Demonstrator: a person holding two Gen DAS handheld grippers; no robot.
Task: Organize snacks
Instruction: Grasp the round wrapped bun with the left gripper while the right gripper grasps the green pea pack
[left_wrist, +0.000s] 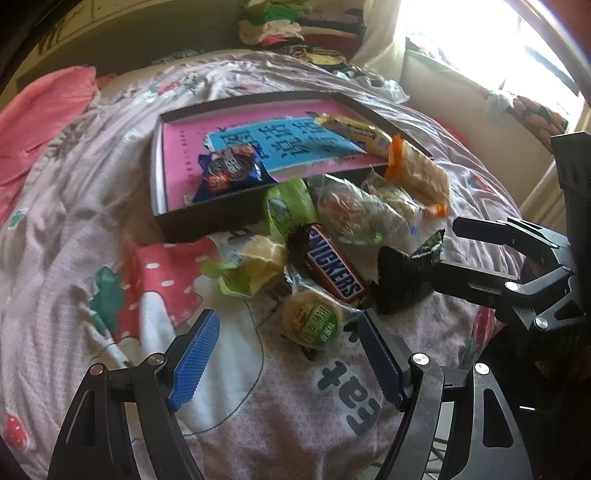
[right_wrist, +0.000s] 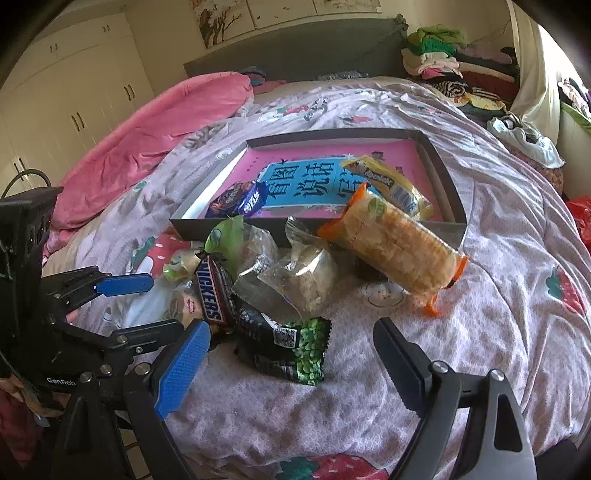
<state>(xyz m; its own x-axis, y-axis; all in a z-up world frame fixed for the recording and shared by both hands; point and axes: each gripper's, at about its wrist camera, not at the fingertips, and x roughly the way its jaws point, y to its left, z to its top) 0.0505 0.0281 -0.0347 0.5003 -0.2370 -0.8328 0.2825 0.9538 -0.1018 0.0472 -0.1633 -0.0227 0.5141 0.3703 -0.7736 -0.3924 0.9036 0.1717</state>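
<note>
The round green-labelled snack (left_wrist: 312, 323) shows plainly in the left wrist view but sits half hidden behind the Snickers bar (right_wrist: 210, 291) in the right. The snack pile lies on the bed (right_wrist: 480, 332) at the tray's (right_wrist: 452, 192) six o'clock (two packets already inside it). Left claw (left_wrist: 288, 360) and right claw (right_wrist: 291, 369) both gape, gripping nothing; the pea packet (right_wrist: 306, 350) lies just ahead of the right.

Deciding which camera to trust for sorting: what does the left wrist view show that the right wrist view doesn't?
Only the left wrist view shows the round cake's green label and the bright window. Only the right wrist view shows the green pea print on the dark packet and the cupboards. Both show the box, the Snickers bar, and both open grippers, left gripper and right gripper.
</note>
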